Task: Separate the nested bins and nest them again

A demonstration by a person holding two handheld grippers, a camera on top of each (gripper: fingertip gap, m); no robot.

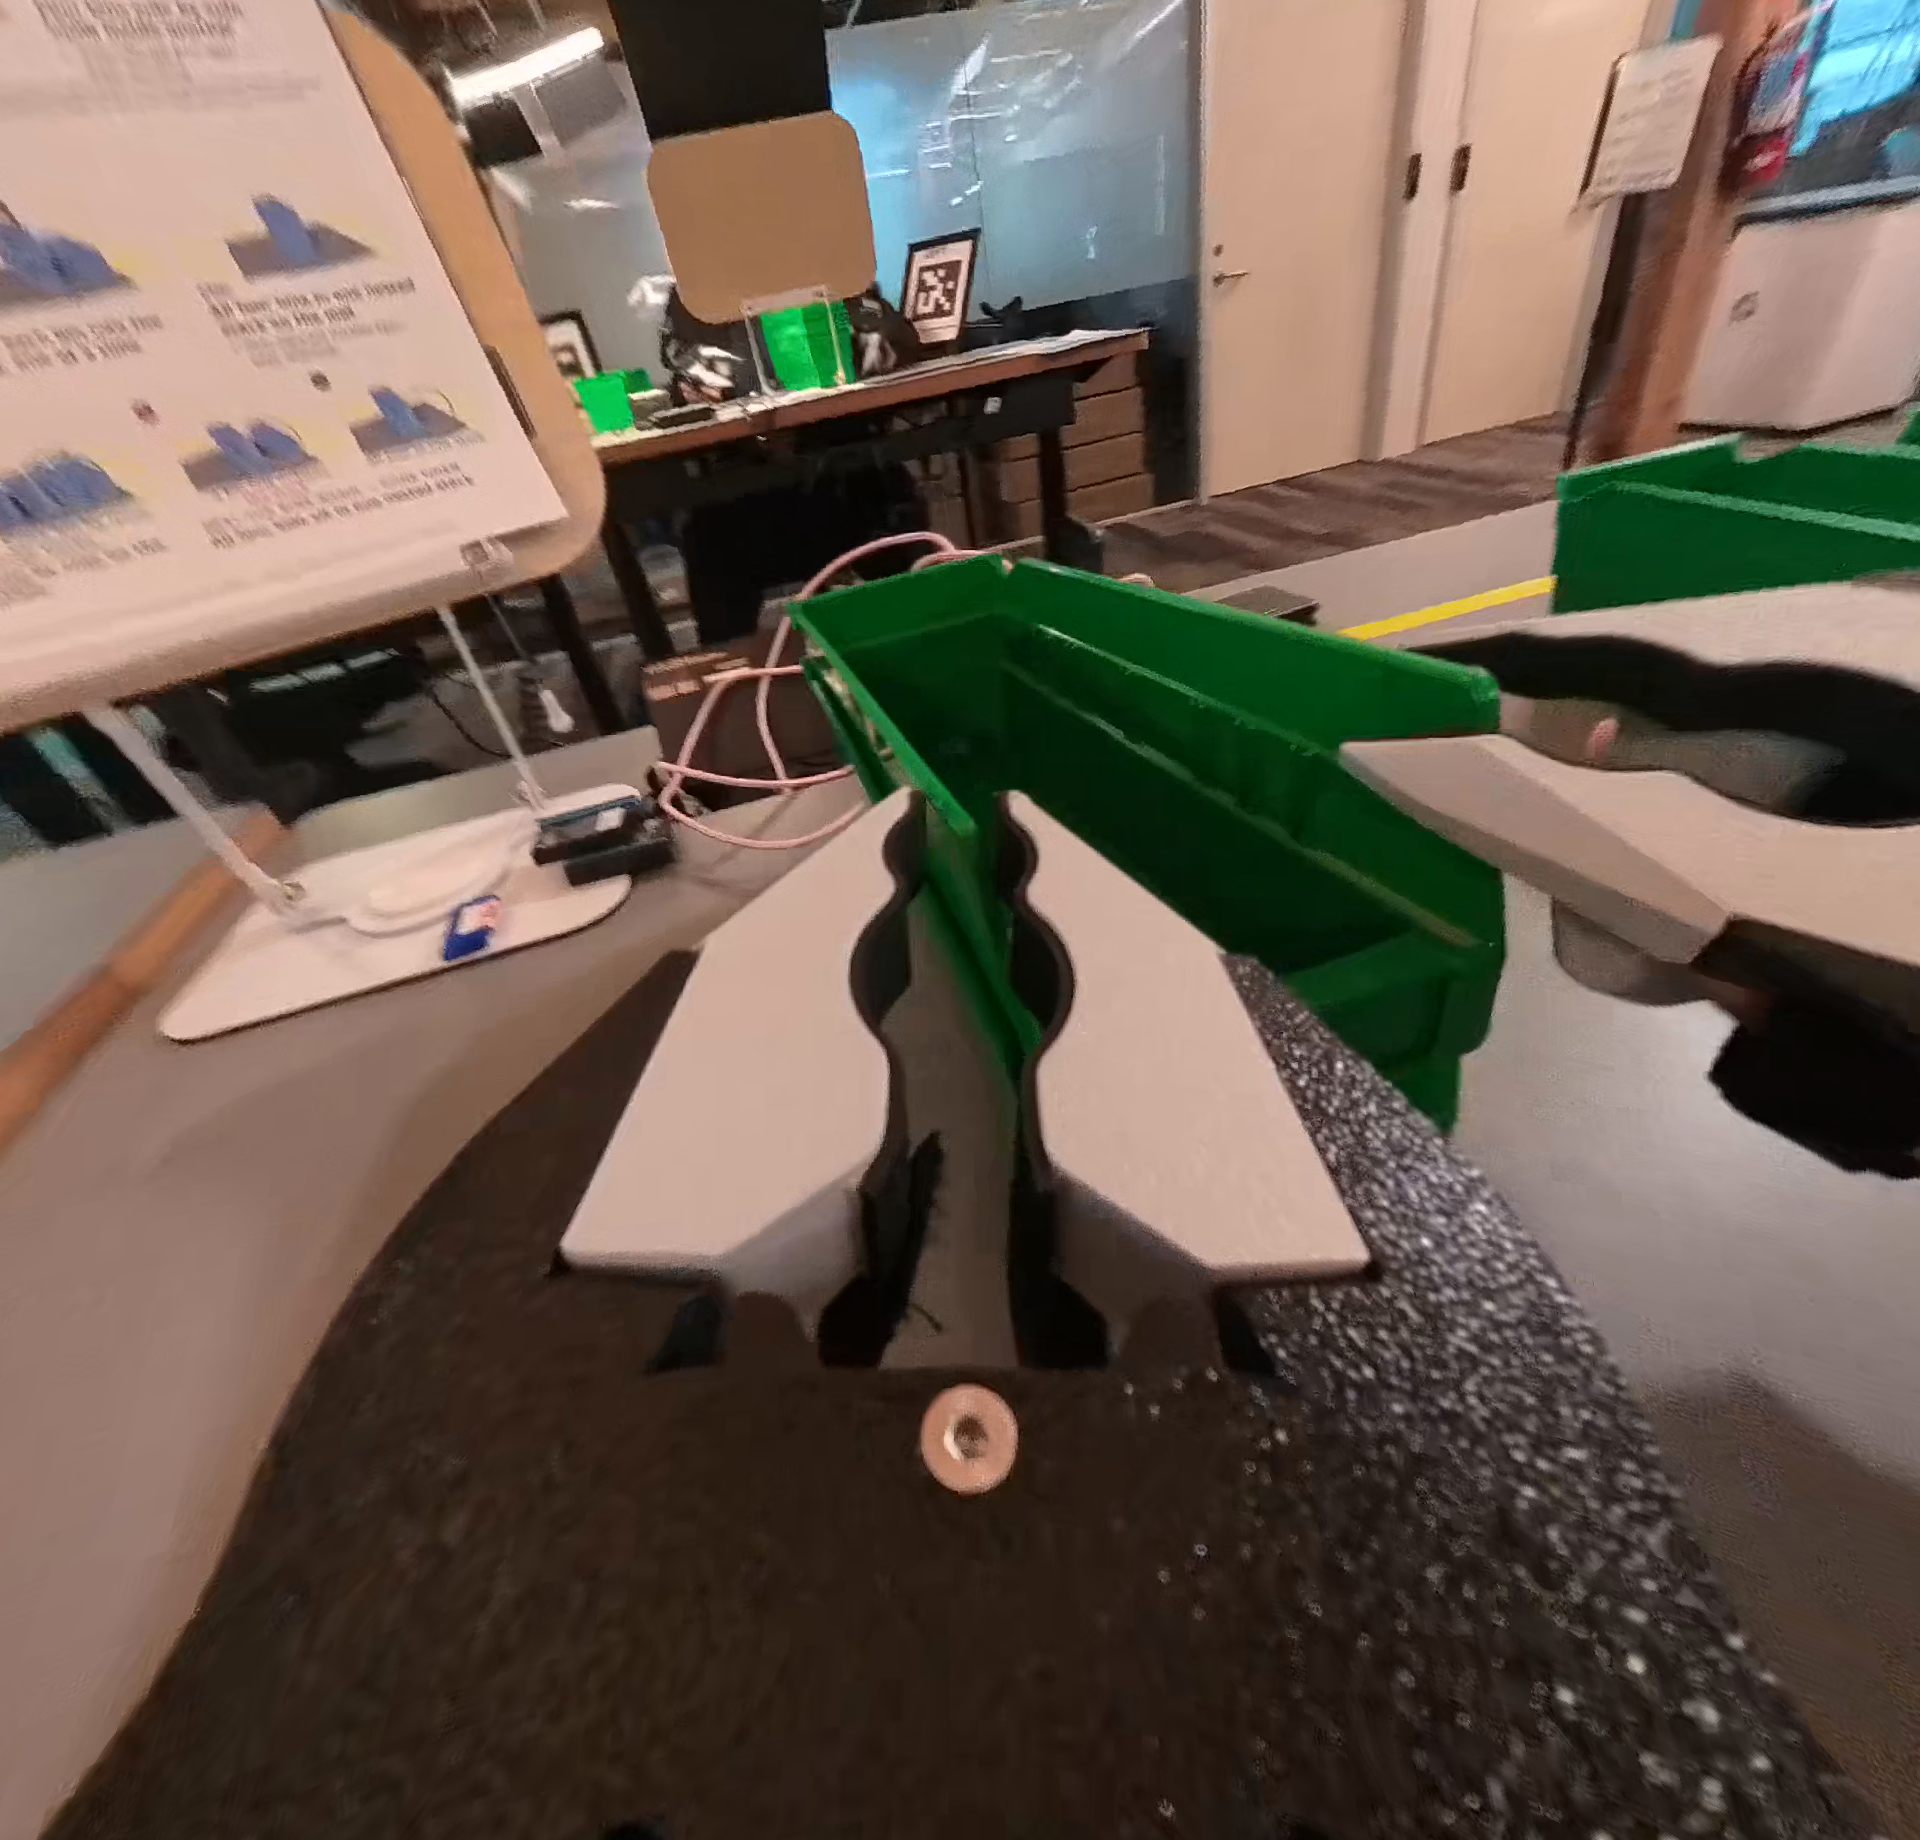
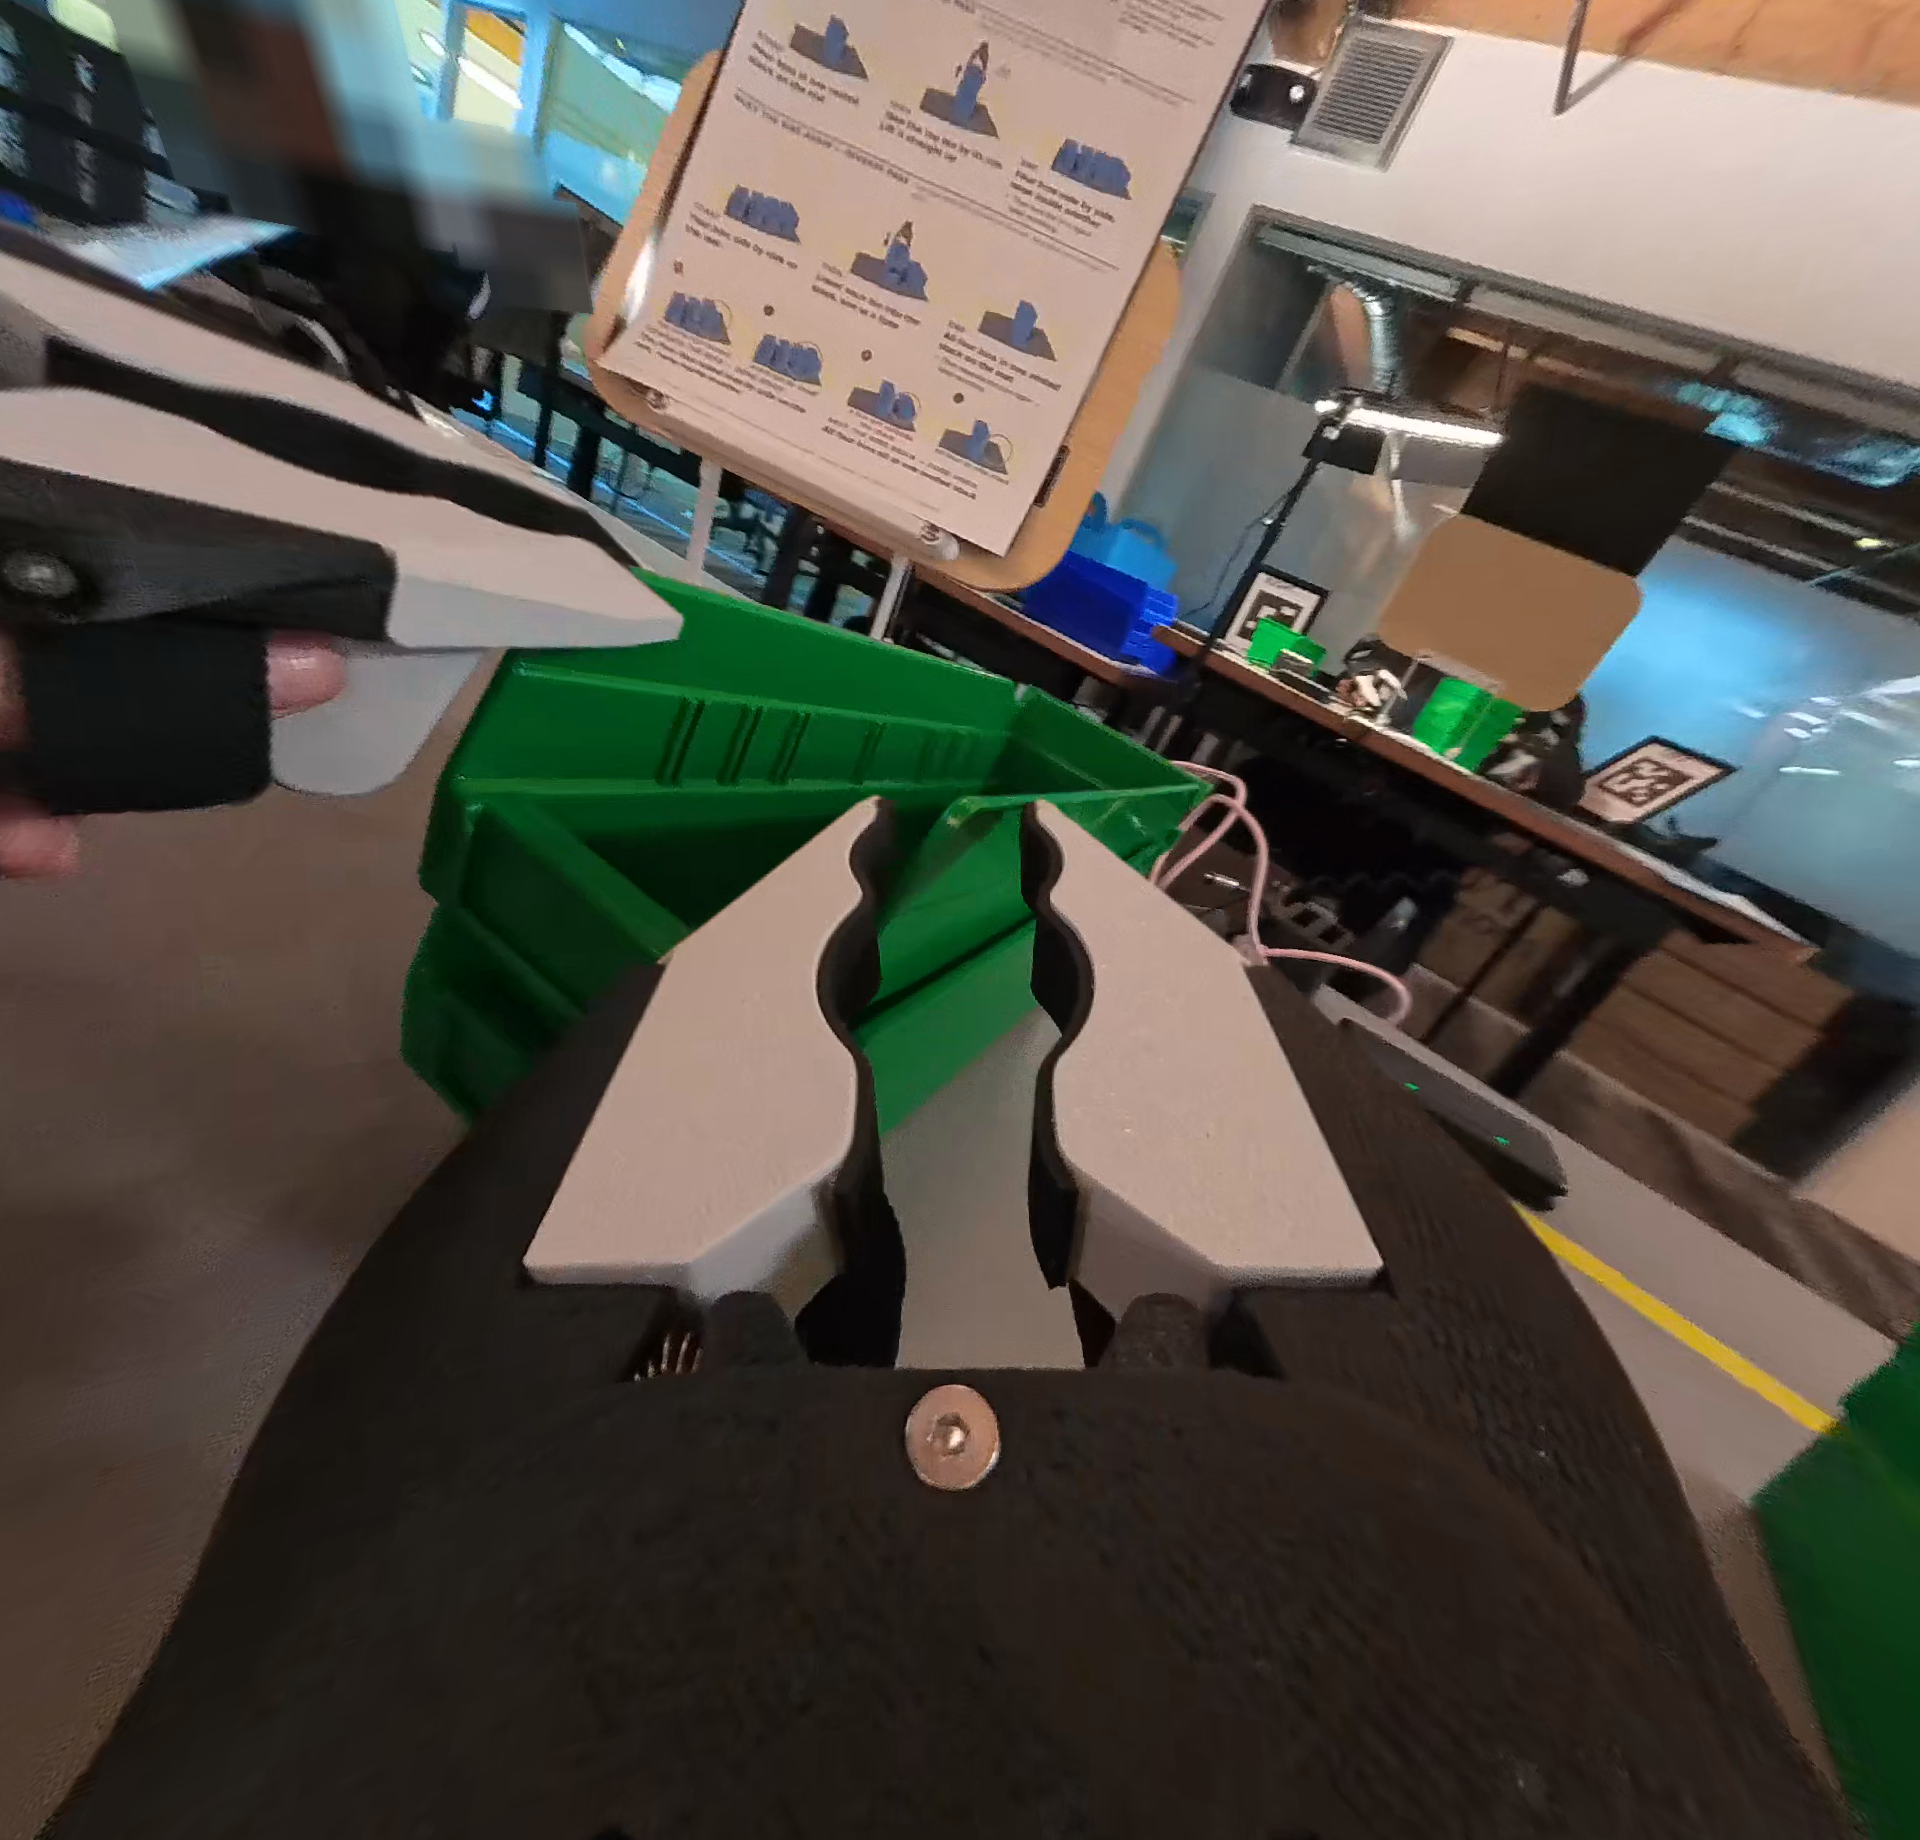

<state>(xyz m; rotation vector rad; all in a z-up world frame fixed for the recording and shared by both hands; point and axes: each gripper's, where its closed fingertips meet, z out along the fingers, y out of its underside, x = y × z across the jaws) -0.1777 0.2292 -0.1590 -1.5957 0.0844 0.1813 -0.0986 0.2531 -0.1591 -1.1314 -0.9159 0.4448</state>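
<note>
both grippers on one stack of green bins

grey tabletop fills the foreground, with an open workshop beyond: a white instruction sheet on a cardboard-backed stand, wooden benches and a yellow floor line.

the nested stack of green plastic bins sits tilted near the middle of the table, open side up, with at least one inner bin seated in an outer one. the left gripper, grey-fingered with a black foam body, has its fingers closed tight on a thin side wall of the stack. the right gripper, of the same make, straddles the opposite wall; a narrow gap shows between its fingers and the green edge, so i cannot tell whether it is actually pinching. a separate green plastic bin stands apart toward the far right of the table.

likely trouble from here: if both grippers hold walls of the same bin, pulling will lift the whole stack rather than part it. the thin walls may flex and slip free of the fingers, and the tilt could let the stack tip over or jam crooked.
</note>
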